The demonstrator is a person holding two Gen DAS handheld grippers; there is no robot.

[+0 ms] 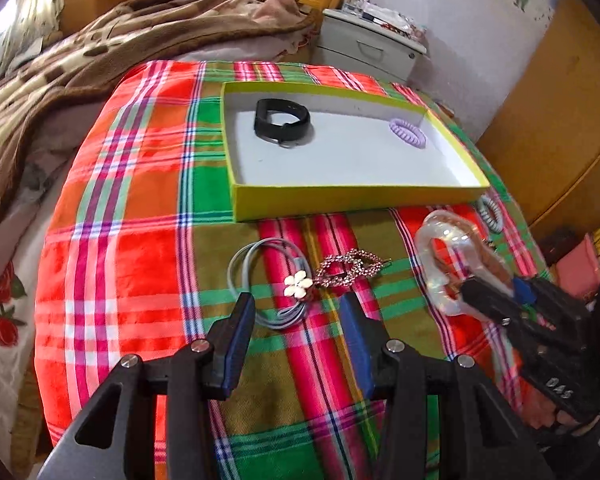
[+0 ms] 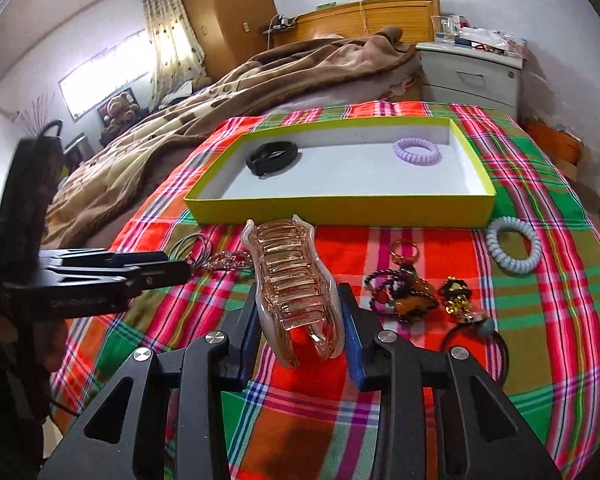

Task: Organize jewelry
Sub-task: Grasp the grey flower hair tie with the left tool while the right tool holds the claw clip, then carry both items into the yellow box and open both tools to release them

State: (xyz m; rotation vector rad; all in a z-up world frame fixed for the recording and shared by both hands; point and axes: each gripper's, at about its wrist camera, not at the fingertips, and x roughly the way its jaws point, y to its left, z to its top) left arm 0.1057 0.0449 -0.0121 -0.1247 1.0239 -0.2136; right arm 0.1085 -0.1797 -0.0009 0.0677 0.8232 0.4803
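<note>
A yellow-sided box (image 1: 340, 199) (image 2: 340, 210) with a white inside lies on the plaid cloth. It holds a black band (image 1: 282, 122) (image 2: 272, 158) and a purple coil hair tie (image 1: 408, 133) (image 2: 417, 151). My right gripper (image 2: 300, 320) (image 1: 480, 296) is shut on a clear pinkish hair claw (image 2: 296, 284) (image 1: 448, 256), held above the cloth in front of the box. My left gripper (image 1: 298, 320) (image 2: 172, 266) is open and empty, just short of a grey hair tie with a white flower (image 1: 298, 285) and a rhinestone clip (image 1: 350, 268).
A pale blue coil tie (image 2: 514, 246) (image 1: 490, 212) lies right of the box. Beaded trinkets (image 2: 404, 296), a gold charm (image 2: 456, 294) and a black band (image 2: 496, 344) lie on the cloth at the right. A brown blanket (image 2: 240, 80) and a white nightstand (image 2: 468, 76) stand behind.
</note>
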